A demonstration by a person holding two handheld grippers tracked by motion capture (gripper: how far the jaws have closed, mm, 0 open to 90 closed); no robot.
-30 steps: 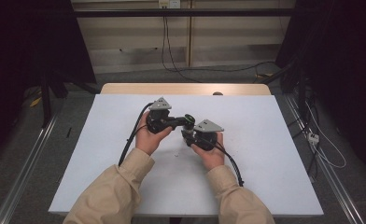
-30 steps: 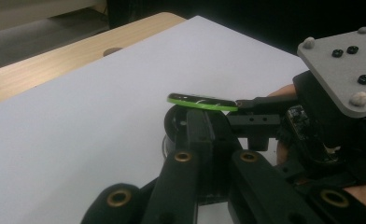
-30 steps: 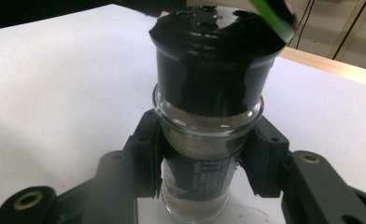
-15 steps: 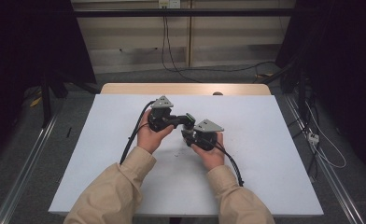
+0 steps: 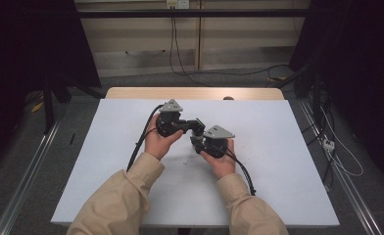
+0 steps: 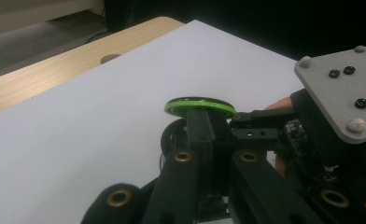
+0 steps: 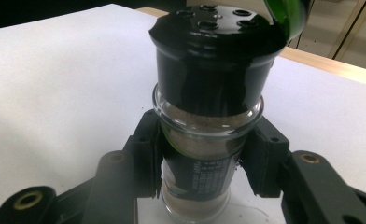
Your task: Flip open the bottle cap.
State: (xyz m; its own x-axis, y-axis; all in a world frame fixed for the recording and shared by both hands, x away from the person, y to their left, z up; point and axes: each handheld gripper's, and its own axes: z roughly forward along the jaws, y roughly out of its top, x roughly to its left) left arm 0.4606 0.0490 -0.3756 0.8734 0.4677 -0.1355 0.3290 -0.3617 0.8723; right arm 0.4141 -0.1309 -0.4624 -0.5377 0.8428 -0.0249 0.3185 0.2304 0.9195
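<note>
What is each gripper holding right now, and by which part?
The right gripper clamps a glass spice shaker around its body, below the black perforated top. The left gripper pinches the shaker's green flip lid at its edge.

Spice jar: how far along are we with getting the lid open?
Done: the right gripper is clamped on the glass spice jar, and its green flip lid looks swung up off the black shaker top, whose holes are exposed. In hand: the left gripper grips that lid's edge. Left: probably letting go of the lid and shaking or setting the jar on the white table.
</note>
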